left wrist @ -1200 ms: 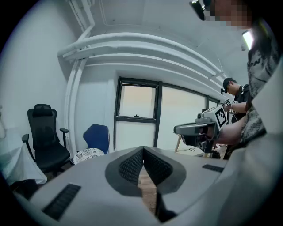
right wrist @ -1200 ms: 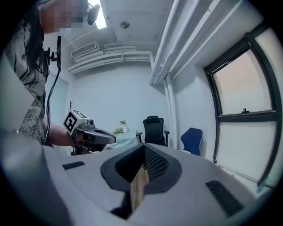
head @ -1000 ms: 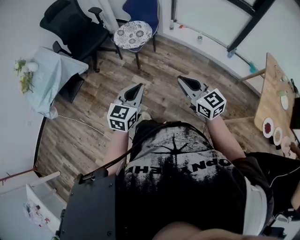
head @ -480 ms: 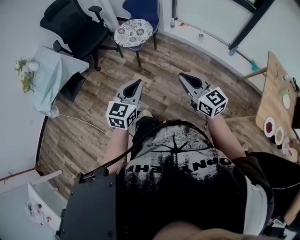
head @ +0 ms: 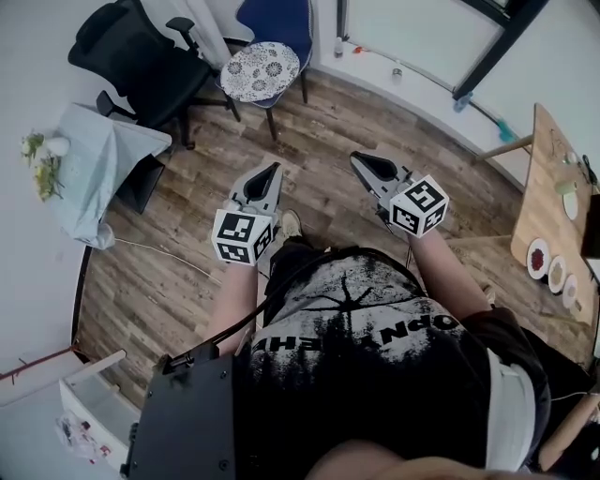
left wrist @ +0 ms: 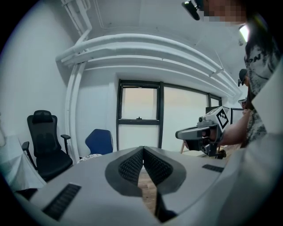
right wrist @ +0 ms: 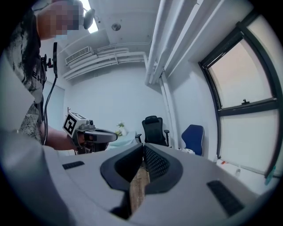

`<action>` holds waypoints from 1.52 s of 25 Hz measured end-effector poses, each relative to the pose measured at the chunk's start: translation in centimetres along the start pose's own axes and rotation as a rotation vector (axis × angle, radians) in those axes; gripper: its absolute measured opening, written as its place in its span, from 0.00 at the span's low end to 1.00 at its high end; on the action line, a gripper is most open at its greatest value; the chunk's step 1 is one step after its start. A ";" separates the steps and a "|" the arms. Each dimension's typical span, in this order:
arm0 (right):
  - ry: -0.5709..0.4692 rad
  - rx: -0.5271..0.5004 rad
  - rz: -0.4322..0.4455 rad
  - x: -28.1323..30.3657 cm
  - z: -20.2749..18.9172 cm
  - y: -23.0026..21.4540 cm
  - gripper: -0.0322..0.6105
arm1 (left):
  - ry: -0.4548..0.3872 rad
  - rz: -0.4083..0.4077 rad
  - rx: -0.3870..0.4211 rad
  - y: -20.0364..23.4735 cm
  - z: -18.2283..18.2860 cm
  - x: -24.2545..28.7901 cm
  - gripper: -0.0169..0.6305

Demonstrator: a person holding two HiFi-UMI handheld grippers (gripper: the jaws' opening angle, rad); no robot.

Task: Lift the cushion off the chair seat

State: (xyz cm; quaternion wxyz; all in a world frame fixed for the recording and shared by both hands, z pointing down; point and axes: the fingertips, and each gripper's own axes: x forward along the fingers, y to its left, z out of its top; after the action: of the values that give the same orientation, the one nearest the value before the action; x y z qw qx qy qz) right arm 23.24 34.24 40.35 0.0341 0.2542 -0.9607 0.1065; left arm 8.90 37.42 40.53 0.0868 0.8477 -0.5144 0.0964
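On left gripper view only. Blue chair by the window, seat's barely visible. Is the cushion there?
Observer: Yes. The head view shows a round patterned cushion covering the seat of the blue chair.
Operator: Right side open or shut?
Observer: The right tool is shut, with nothing between its jaws.
Operator: Floor ahead?
Observer: The wood floor up to the chair has nothing lying on it in the head view.

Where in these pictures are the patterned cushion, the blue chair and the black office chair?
cushion [head: 260,71], head view, middle of its patterned top.
blue chair [head: 281,19], head view, its backrest.
black office chair [head: 117,42], head view, its backrest.
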 end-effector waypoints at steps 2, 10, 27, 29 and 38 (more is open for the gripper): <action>0.000 0.007 -0.002 1.2 0.1 -0.7 0.08 | 0.008 -0.012 0.004 0.7 0.0 0.9 0.05; -0.004 0.017 -0.024 7.8 1.3 -3.2 0.08 | 0.041 -0.065 0.003 6.1 0.1 4.4 0.05; 0.001 0.039 -0.072 21.9 2.7 -6.5 0.08 | 0.050 -0.089 -0.024 20.7 0.5 8.1 0.05; 0.003 0.037 -0.079 23.1 2.7 -6.7 0.08 | 0.052 -0.093 -0.016 21.9 0.3 8.3 0.05; 0.021 0.050 -0.100 26.8 1.8 -7.0 0.08 | 0.064 -0.127 -0.026 25.2 -0.9 9.4 0.05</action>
State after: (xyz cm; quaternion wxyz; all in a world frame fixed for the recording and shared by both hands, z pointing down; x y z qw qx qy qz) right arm 3.42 14.95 43.08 0.0430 0.3014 -0.9434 0.1315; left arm -9.29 18.12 44.97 0.1202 0.8739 -0.4578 0.1110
